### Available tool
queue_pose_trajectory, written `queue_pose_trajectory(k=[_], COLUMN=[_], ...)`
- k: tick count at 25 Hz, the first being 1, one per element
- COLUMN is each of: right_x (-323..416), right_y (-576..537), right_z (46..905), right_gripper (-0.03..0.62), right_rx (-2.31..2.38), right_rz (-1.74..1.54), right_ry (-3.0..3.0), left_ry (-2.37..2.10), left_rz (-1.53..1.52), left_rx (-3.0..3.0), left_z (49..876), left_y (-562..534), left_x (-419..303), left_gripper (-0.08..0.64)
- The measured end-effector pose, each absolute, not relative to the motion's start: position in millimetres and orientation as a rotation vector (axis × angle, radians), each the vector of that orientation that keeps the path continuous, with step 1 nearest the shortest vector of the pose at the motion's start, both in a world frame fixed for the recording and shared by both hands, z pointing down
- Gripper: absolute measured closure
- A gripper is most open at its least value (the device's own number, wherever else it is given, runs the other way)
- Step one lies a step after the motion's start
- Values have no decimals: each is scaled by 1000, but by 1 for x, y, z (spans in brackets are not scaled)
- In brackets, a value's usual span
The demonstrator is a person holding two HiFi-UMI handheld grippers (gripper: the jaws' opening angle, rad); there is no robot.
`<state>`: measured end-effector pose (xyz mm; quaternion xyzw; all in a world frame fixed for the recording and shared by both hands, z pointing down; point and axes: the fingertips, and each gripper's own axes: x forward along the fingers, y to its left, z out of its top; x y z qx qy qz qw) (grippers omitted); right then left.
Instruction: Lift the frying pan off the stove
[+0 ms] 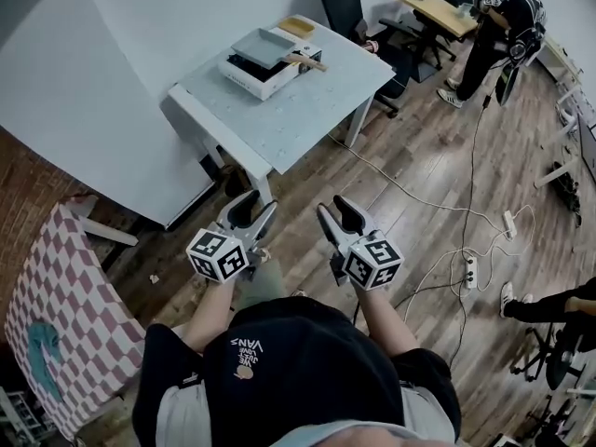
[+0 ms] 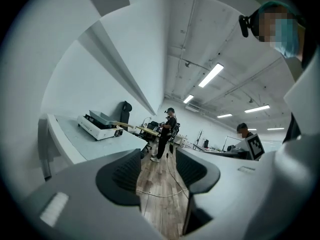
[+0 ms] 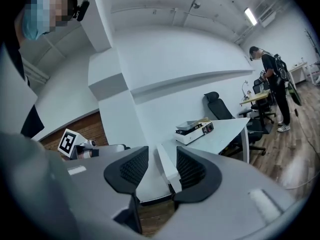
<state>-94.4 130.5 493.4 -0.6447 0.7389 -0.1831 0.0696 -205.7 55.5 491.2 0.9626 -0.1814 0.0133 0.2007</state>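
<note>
A grey square frying pan (image 1: pixel 264 47) with a wooden handle (image 1: pixel 307 60) sits on a white portable stove (image 1: pixel 256 73) at the far end of a pale table (image 1: pixel 307 110). My left gripper (image 1: pixel 258 203) and right gripper (image 1: pixel 331 205) are held side by side close to my body, well short of the table, both open and empty. In the left gripper view the stove (image 2: pixel 97 127) and pan (image 2: pixel 101 116) lie far off to the left of the open left gripper (image 2: pixel 157 169). The right gripper view shows the stove (image 3: pixel 192 132) beyond the open right gripper (image 3: pixel 162 169).
Wooden floor lies between me and the table. A checkered cloth (image 1: pixel 65 315) covers something at my left. White cables and a power strip (image 1: pixel 470 271) run across the floor on the right. An office chair (image 1: pixel 345 3), a desk (image 1: pixel 447 12) and a standing person (image 1: pixel 503 26) are behind.
</note>
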Motion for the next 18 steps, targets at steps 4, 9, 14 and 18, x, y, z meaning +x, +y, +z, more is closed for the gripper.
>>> queue_pose_trajectory(k=[4, 9, 14, 18], right_x=[-81, -61, -35, -14], right_y=[114, 80, 40, 6], right_z=[499, 503, 502, 497], right_gripper=[428, 428, 428, 428], right_rx=[-1940, -1961, -1992, -2019], right_rz=[-575, -586, -605, -603], right_ry=[2224, 2212, 2201, 2162], left_ry=[-500, -464, -419, -377], left_rz=[48, 56, 65, 86], left_rx=[2676, 2665, 2665, 2670], left_z=[496, 502, 499, 496], left_y=[39, 2, -43, -81], left_x=[-191, -168, -136, -112], left_gripper=[367, 367, 367, 367])
